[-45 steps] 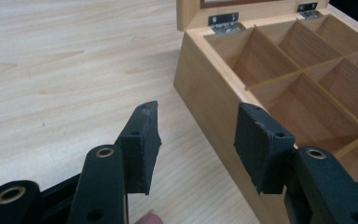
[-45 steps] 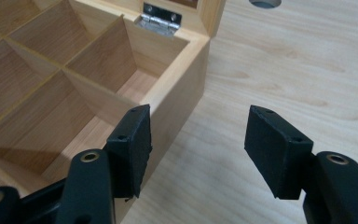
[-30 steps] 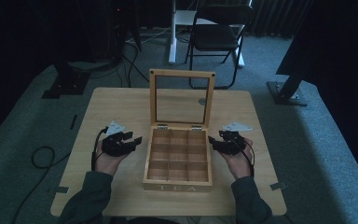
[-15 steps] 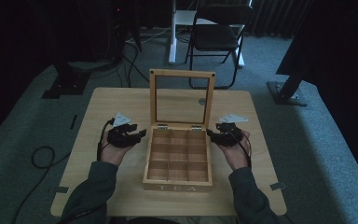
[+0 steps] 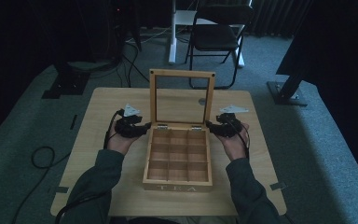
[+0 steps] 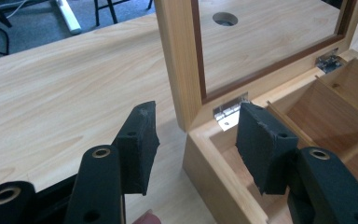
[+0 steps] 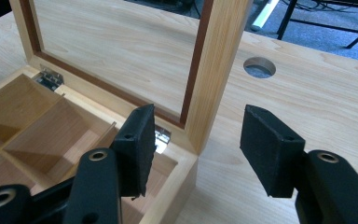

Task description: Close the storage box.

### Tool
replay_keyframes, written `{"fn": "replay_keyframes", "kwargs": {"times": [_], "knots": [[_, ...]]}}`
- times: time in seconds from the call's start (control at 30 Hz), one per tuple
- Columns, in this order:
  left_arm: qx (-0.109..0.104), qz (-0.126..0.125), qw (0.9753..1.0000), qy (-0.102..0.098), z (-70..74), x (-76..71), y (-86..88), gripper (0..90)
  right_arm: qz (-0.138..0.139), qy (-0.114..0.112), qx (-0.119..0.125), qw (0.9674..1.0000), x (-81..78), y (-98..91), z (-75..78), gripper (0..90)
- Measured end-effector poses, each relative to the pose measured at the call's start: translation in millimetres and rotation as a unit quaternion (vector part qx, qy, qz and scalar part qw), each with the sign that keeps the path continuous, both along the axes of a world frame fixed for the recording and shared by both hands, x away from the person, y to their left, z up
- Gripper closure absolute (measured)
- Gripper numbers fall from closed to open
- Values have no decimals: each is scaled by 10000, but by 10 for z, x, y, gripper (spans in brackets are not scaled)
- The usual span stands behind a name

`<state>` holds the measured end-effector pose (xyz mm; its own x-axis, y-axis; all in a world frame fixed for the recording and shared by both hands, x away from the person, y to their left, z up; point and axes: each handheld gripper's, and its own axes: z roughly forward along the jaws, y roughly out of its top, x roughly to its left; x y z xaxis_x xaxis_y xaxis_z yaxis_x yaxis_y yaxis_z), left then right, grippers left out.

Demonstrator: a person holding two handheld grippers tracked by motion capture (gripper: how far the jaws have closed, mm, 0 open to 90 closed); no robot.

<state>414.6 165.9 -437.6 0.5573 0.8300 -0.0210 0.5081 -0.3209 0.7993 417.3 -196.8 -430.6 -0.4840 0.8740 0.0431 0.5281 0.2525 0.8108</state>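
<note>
My left gripper (image 5: pixel 145 129) and right gripper (image 5: pixel 209 125) flank the tea box (image 5: pixel 178 177), jaws apart, the left's just widened

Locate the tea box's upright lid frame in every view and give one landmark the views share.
High view: lid frame stands at the table's centre, behind the compartments, between both grippers.
Left gripper view: its near post rises at centre top, beyond the open jaws.
Right gripper view: its near post rises right of centre, beyond the open jaws.
Shared landmark: the round hole in the table.
</note>
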Motion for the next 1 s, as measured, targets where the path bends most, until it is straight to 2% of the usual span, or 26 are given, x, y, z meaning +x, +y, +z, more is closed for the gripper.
{"fn": "replay_keyframes", "kwargs": {"times": [0.17, 0.27, 0.37, 0.43, 0.6, 0.83, 1.0], "knots": [[-73, 53, 10000, 26, 24, 114, -57, 468, -5, 16, -39, 10000, 76, 40, -11, 420], [-92, 51, 9999, 41, 34, 169, -97, 467, -55, 42, 119, 9999, 119, 45, -45, 407], [-90, 79, 9999, 72, 33, 227, -141, 466, -63, 80, 144, 9998, 155, 60, -77, 403], [-159, 106, 9998, 101, 35, 263, -170, 467, -73, 89, 168, 9998, 180, 72, -86, 399], [-337, 128, 9992, 152, 52, 342, -233, 469, -14, 103, 133, 9999, 277, 124, -52, 399], [-243, 199, 9994, 142, 99, 414, -263, 482, 37, 119, 104, 9999, 371, 175, -17, 416], [-375, 220, 9988, 206, 149, 501, -244, 487, 76, 108, 178, 9998, 431, 176, 10, 415]]}}
